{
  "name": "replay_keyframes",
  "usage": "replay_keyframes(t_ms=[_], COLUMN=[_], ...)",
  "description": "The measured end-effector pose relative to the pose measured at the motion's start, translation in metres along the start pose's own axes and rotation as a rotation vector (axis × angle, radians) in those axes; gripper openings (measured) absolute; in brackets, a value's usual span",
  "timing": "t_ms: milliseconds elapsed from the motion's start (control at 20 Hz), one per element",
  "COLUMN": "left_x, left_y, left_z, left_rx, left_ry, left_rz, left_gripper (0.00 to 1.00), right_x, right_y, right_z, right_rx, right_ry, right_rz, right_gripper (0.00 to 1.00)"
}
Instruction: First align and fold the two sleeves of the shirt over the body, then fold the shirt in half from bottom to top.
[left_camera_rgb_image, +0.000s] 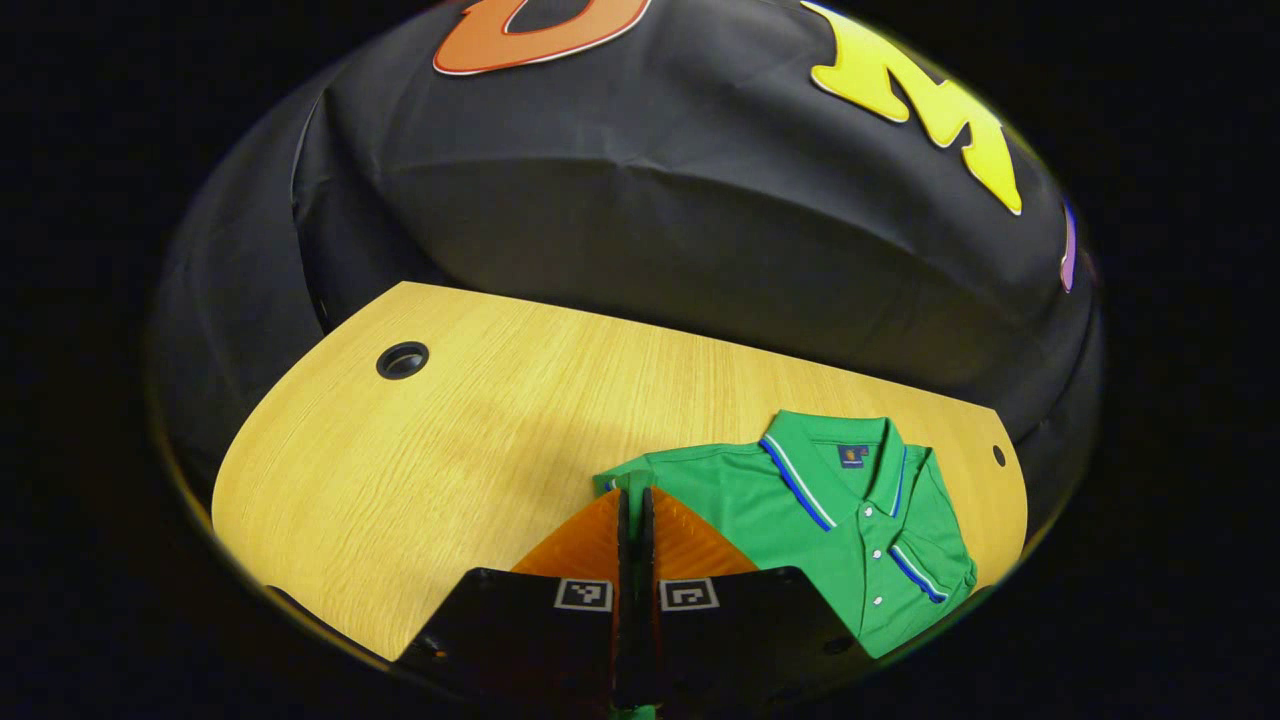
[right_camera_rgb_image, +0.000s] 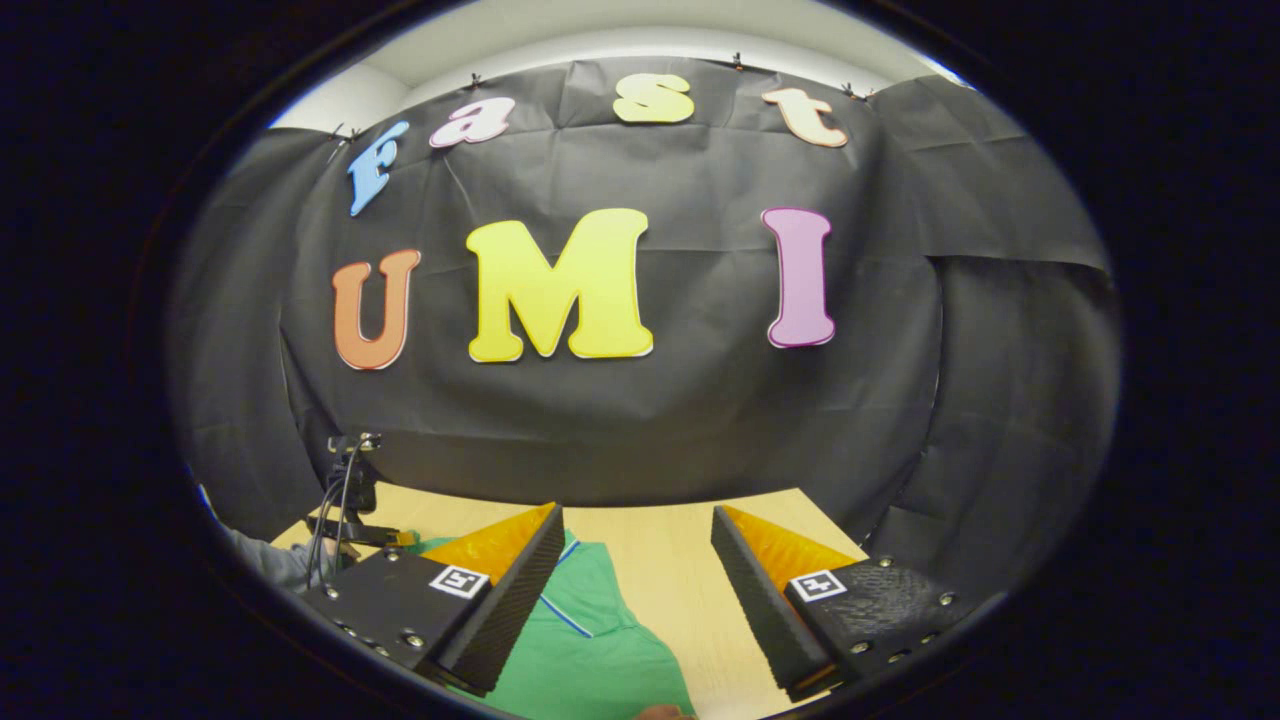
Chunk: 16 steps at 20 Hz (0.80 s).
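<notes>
A green polo shirt (left_camera_rgb_image: 850, 520) with blue and white trim on collar and cuff lies face up on the wooden table (left_camera_rgb_image: 450, 470), at the right in the left gripper view. One sleeve is folded over the chest, its striped cuff (left_camera_rgb_image: 920, 575) beside the buttons. My left gripper (left_camera_rgb_image: 635, 495) is shut at the shirt's near left edge, with green cloth showing at its tips and between its fingers. In the right gripper view, my right gripper (right_camera_rgb_image: 637, 512) stands open above the table (right_camera_rgb_image: 680, 580). The shirt (right_camera_rgb_image: 590, 640) lies below it, partly under its left finger.
A round cable hole (left_camera_rgb_image: 402, 360) is at the table's far left and a small hole (left_camera_rgb_image: 998, 455) near its right edge. Black cloth walls close in the table's back and sides. A black housing with cables (right_camera_rgb_image: 345, 490) and a grey sleeve (right_camera_rgb_image: 260, 560) show at the left.
</notes>
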<state>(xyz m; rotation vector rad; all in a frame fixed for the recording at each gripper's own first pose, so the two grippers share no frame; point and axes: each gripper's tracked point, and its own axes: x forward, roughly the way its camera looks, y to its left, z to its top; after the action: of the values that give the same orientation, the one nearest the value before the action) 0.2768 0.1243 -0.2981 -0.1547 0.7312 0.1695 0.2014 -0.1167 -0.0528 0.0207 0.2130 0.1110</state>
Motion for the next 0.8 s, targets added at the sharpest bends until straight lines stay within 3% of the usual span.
replay_keyframes(t_ms=[300,550,800], left_x=[-0.012,-0.019,-0.026], left_y=[-0.050,-0.080,-0.100], left_z=[-0.002,-0.006,-0.015], left_rx=[0.086,0.231,0.311], left_ry=[-0.016,-0.034,-0.037], left_rz=[-0.069,-0.100,-0.117], left_gripper=[0.04,0.04,0.04], right_x=[-0.002,-0.005,-0.006], right_y=[-0.009,-0.015,-0.021], right_z=[0.001,-0.004,-0.004], right_rx=[0.019,0.010,0.016], right_ry=[-0.004,0.005,0.000], right_rz=[-0.015,-0.027,-0.037], right_gripper=[0.93,0.93,0.94])
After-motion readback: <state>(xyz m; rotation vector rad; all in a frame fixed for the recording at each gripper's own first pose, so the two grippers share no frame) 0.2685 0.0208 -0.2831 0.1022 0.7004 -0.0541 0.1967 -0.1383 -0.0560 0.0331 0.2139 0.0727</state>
